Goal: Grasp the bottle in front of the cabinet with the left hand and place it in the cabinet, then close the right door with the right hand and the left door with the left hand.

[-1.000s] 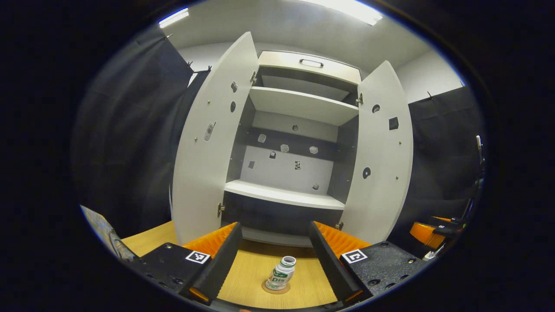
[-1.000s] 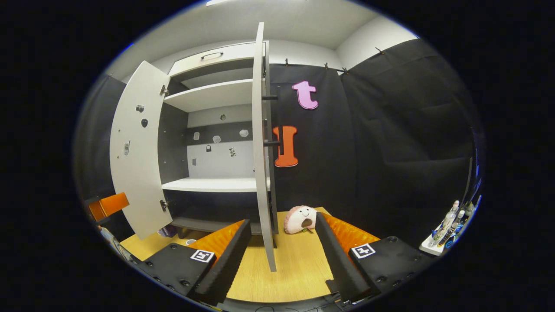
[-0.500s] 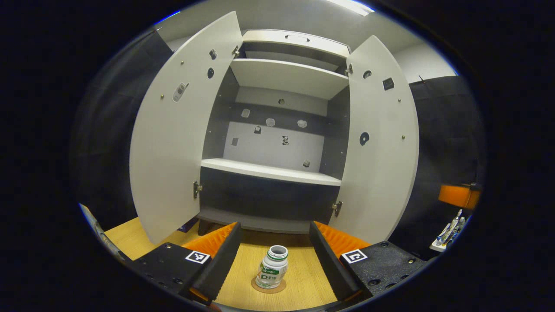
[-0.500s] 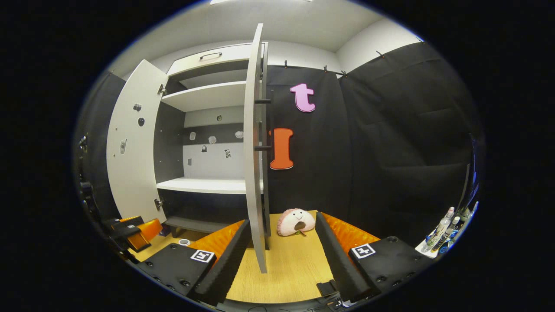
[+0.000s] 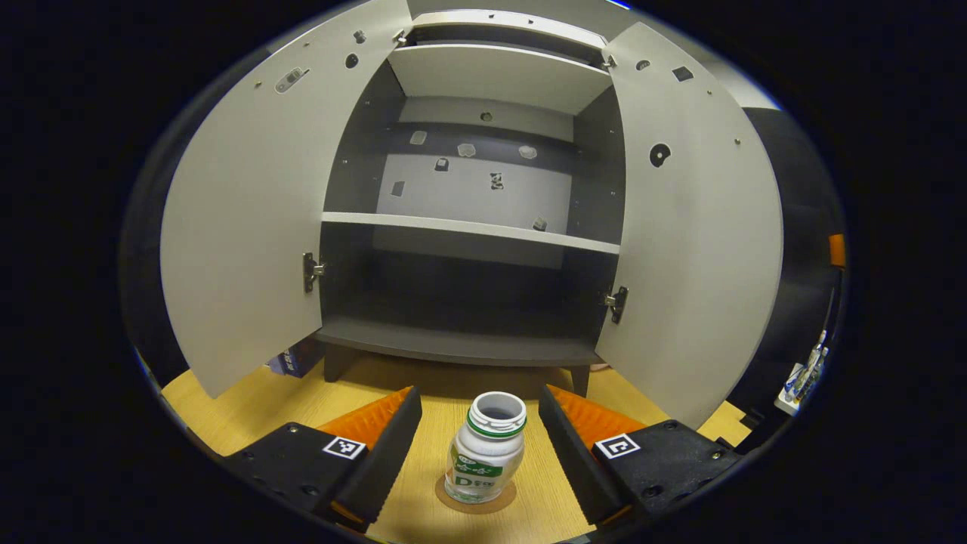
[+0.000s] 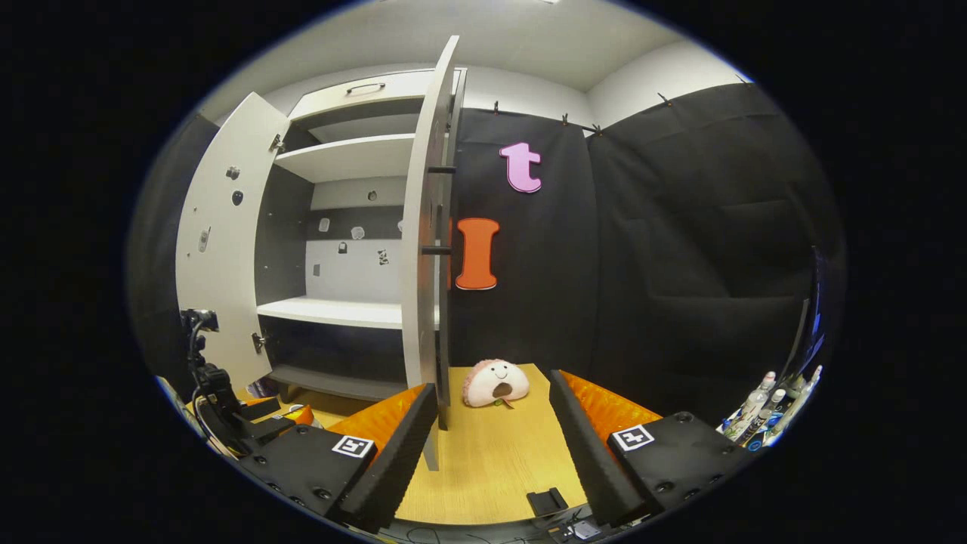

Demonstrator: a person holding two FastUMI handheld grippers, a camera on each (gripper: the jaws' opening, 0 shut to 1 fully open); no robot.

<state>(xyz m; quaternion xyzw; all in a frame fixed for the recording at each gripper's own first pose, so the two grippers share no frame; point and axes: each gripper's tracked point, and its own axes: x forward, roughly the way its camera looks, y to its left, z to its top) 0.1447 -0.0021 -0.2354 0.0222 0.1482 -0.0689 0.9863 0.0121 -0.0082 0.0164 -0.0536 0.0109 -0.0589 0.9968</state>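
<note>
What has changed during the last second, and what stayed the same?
The left claw came down and forward toward the bottle, which now stands between its open fingers, not yet gripped. The right claw drifted slightly right of the right door, still open. Unchanged: bottle upright on its coaster, both cabinet doors open.

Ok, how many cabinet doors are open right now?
2. The left door is swung out on the cabinet's left side, and the right door on its right; both stand wide open, with the bottle in front.
</note>
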